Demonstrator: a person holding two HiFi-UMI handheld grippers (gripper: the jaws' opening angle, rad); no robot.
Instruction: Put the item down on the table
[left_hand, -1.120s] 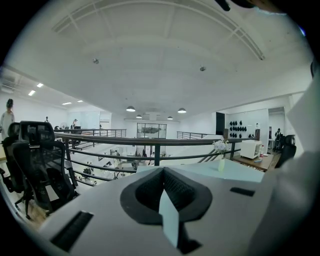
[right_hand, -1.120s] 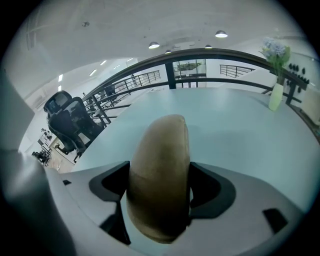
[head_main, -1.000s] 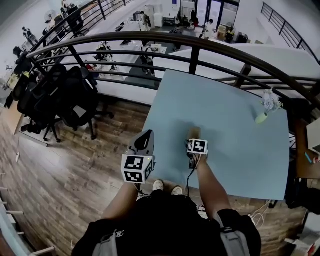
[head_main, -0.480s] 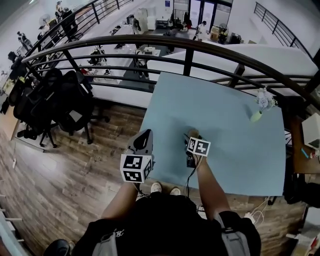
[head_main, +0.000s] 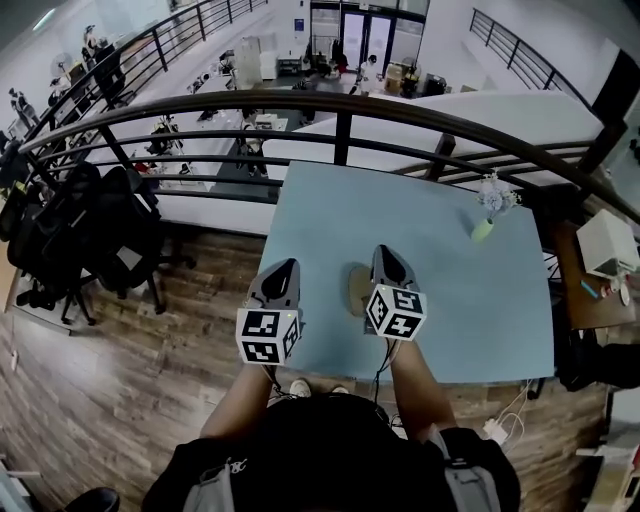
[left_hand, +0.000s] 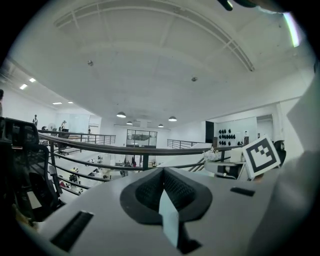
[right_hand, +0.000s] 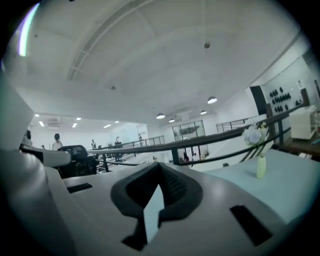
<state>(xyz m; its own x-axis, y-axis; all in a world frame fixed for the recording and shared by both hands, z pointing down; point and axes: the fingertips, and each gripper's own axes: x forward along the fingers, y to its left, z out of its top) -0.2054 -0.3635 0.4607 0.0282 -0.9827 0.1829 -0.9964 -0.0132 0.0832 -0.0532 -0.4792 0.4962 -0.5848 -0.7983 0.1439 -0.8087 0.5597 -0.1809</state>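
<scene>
The left tongs (head_main: 284, 270) are clenched. In the left gripper view the two dark jaw tips (left_hand: 162, 174) meet in one seam and nothing sits between them. They hold nothing and touch nothing.

The right tongs (head_main: 386, 256) are closing right up. In the right gripper view the tips (right_hand: 159, 169) come together with nothing between them, so they are empty too. Both pairs are held up off the table (head_main: 450, 300), side by side and a little apart, with their points away from the person. The marker cube (head_main: 264, 336) of the left tongs and the marker cube (head_main: 395, 311) of the right tongs sit nearest the person.

The item (head_main: 356, 290), a small tan thing whose kind is too blurred to tell, lies on the table in the gap between the two pairs. It is just to the left of the right tongs and free of both.

Ahead of the right tongs and off to their right, well apart from them, a pale vase (head_main: 483, 229) of flowers stands on the table's far part; the right gripper view shows it upright (right_hand: 260, 166). Beyond the points of both pairs a dark railing (head_main: 340, 105) curves across. From the left tongs, the right pair's marker cube (left_hand: 261, 156) shows off to the right.
</scene>
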